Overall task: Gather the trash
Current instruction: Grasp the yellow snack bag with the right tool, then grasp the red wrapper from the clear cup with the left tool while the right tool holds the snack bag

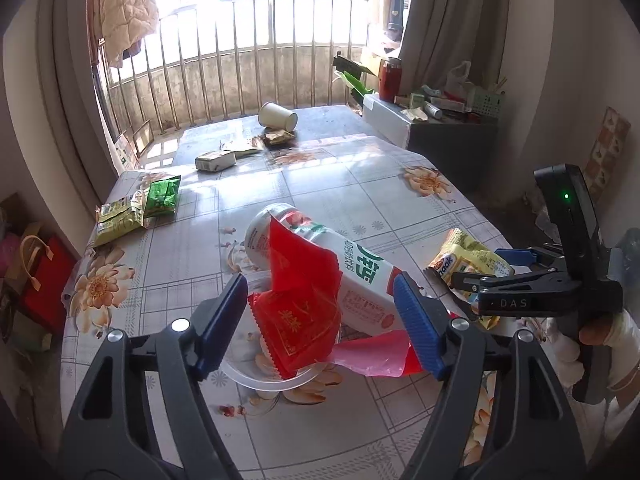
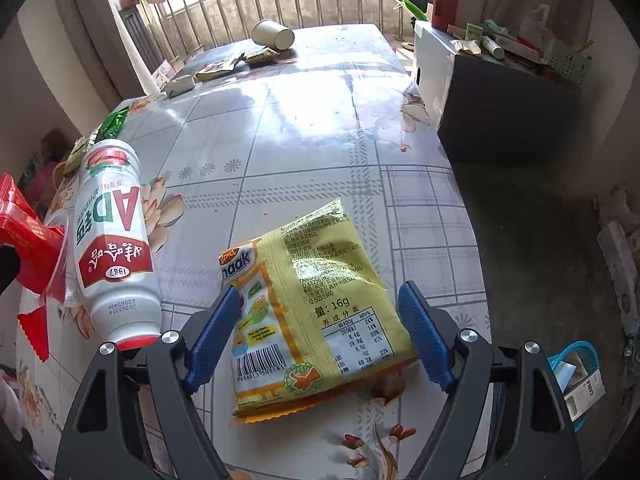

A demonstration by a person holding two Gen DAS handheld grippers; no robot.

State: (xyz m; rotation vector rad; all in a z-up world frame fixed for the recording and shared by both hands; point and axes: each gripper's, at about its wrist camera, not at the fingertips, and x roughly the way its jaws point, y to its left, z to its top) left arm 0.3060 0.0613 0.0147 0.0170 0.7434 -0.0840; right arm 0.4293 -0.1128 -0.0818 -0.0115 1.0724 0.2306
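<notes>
Left wrist view: left tongs (image 1: 320, 320) stood wide open w/ nothing gripped, blue pads either side of red wrappers (image 1: 298, 304) in a clear plastic bowl (image 1: 256, 380). A white drink bottle (image 1: 344, 276) lay on its side across the bowl. Farther back on the table (image 1: 340, 184): green snack packets (image 1: 136, 212), a small carton (image 1: 215, 160), a tipped paper cup (image 1: 277, 116). Right tongs (image 1: 486, 272) showed at right, over a yellow snack bag (image 1: 468, 260).

Right wrist view: right tongs (image 2: 320, 336) were open wide, pads flanking the yellow snack bag (image 2: 316, 312) flat on the table (image 2: 320, 120), not clamping it; left pad just at the bag's edge. Bottle (image 2: 114, 240) lay beside it, left.
</notes>
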